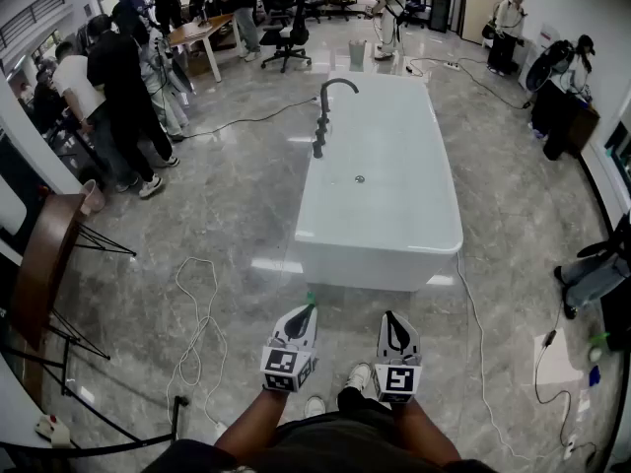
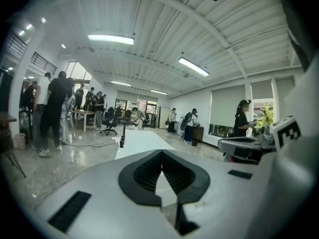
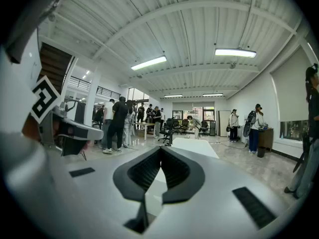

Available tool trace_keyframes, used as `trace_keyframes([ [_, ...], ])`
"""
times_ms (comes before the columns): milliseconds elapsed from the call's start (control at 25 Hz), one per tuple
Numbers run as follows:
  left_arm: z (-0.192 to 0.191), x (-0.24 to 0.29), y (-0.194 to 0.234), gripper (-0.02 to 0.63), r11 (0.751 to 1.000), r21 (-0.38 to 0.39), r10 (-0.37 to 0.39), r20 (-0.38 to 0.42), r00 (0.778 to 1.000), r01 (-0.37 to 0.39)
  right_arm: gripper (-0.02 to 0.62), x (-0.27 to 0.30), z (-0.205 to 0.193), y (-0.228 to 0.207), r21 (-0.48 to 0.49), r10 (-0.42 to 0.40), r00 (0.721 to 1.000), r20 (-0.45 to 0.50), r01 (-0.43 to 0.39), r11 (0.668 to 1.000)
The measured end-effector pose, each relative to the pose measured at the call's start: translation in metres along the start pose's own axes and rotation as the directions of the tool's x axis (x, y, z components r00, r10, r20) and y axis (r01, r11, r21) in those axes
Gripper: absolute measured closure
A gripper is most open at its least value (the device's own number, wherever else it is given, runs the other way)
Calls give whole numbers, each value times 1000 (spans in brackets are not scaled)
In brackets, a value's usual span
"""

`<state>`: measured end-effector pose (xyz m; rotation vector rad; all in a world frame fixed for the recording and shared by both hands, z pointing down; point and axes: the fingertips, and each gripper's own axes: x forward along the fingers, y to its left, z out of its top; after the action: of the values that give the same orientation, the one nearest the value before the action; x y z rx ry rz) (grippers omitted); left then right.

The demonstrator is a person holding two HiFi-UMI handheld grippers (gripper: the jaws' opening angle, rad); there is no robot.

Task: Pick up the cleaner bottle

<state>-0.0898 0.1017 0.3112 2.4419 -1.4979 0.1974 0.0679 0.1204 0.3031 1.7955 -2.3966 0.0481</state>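
No cleaner bottle shows clearly in any view. A small green thing (image 1: 310, 298) sits on the floor at the foot of the white bathtub (image 1: 325, 236), just past the tip of my left gripper (image 1: 304, 311); what it is cannot be told. The left gripper is shut with nothing in it, and its jaws meet at the tip (image 2: 161, 152). My right gripper (image 1: 392, 317) is held beside it, also shut and empty (image 3: 161, 148). Both point roughly level toward the bathtub (image 2: 139, 141) (image 3: 197, 146), a short way from its near end.
A dark faucet (image 1: 323, 116) stands at the tub's left rim. White cables (image 1: 197, 333) loop over the grey floor to my left, and another cable (image 1: 473, 313) runs on the right. A brown table (image 1: 44, 254) stands far left. Several people (image 1: 123, 97) stand at the back left.
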Motion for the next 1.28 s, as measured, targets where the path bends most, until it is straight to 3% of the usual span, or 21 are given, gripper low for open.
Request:
trace_keyframes([
  [360,-13,104,0,600,999,38,16,-72,997,-13,577,83,-23,-68,2,26,1000,-12,-26,1000],
  [720,-31,156,32,600,995,58,82,-108,991,-77,577,135,-40,-87,15,61,997,-41,-60,998],
  [1040,-27,199,47,600,999,18,45,-112,993,-43,577,174,-49,-98,-3,9,997,-72,-9,1000],
  [1280,-27,224,91,600,998,12,69,-88,994,-68,577,217,-62,-104,-19,-37,996,-75,36,999],
])
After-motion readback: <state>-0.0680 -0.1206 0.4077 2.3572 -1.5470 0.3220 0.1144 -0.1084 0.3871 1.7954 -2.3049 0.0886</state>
